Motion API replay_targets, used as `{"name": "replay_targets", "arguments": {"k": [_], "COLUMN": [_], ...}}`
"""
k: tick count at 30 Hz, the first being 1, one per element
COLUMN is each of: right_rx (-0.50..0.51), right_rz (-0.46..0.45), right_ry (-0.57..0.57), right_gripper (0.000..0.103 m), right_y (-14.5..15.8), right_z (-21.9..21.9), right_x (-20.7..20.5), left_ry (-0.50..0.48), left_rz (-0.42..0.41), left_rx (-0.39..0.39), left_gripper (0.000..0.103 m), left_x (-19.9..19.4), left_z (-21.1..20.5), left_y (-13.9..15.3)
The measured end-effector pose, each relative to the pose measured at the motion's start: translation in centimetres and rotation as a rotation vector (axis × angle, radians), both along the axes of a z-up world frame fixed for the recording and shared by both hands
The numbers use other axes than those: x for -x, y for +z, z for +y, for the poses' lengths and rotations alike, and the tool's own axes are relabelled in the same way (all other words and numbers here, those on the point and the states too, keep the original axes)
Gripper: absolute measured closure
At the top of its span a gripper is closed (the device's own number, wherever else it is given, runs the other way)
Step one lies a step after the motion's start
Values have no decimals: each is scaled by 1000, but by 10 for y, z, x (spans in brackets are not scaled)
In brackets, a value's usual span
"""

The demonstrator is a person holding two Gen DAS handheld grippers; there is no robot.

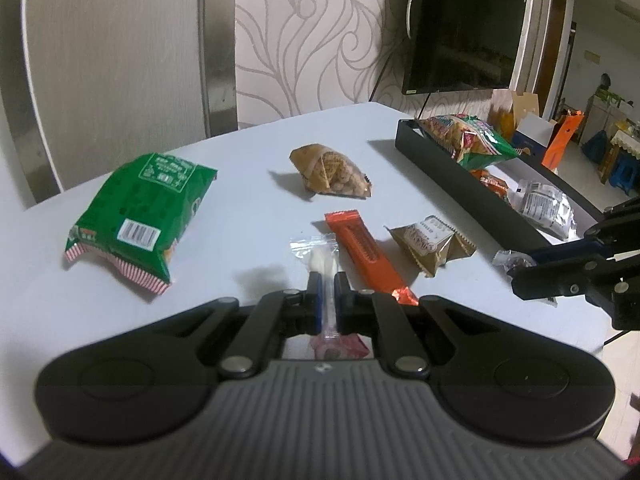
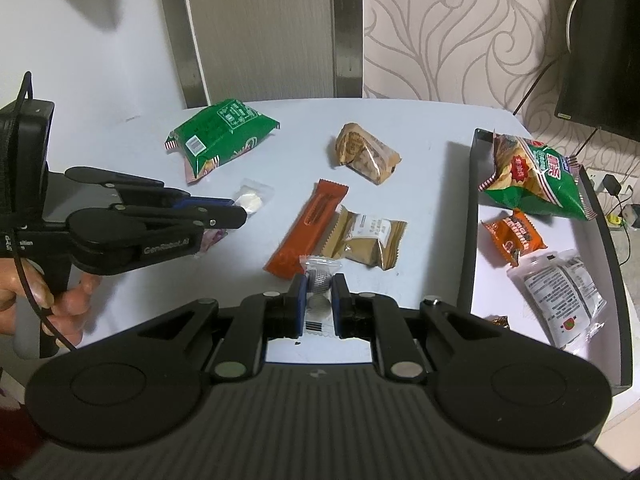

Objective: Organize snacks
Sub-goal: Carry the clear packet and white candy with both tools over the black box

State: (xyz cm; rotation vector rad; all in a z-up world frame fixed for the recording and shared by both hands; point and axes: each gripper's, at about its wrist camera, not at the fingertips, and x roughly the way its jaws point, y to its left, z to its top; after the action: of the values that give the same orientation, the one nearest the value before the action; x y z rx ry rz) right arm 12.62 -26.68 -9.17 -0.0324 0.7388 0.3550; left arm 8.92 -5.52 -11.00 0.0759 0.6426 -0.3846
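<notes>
My left gripper (image 1: 327, 285) is shut on a clear packet with a white candy (image 1: 322, 261), held above the white table (image 1: 240, 168); it also shows in the right wrist view (image 2: 236, 210). My right gripper (image 2: 319, 285) is shut on a small clear packet with a silver-wrapped sweet (image 2: 320, 276); it also shows in the left wrist view (image 1: 516, 266). On the table lie a green snack bag (image 1: 140, 212), a brown packet (image 1: 332, 174), an orange bar (image 1: 366, 258) and a tan packet (image 1: 430, 246).
A black tray (image 2: 476, 216) at the table's right holds a green-and-red chip bag (image 2: 536, 176), an orange packet (image 2: 514, 236) and a clear white packet (image 2: 560, 296). A dark TV (image 1: 460, 28) hangs on the patterned wall behind.
</notes>
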Motion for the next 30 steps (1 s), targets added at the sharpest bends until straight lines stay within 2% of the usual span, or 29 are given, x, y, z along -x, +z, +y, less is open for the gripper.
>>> {"name": "replay_targets", "arguments": {"k": [30], "right_rx": [-21], "right_rz": [-32], "right_ry": [-38], "right_gripper": [87], "right_y": [13], "right_z": [-14], "right_x": [1], "left_ry": [-73], "left_rz": [-42], "left_rx": [4], "left_gripper": [94], "left_x": [-13], "left_z": [-35], "left_y": [22]}}
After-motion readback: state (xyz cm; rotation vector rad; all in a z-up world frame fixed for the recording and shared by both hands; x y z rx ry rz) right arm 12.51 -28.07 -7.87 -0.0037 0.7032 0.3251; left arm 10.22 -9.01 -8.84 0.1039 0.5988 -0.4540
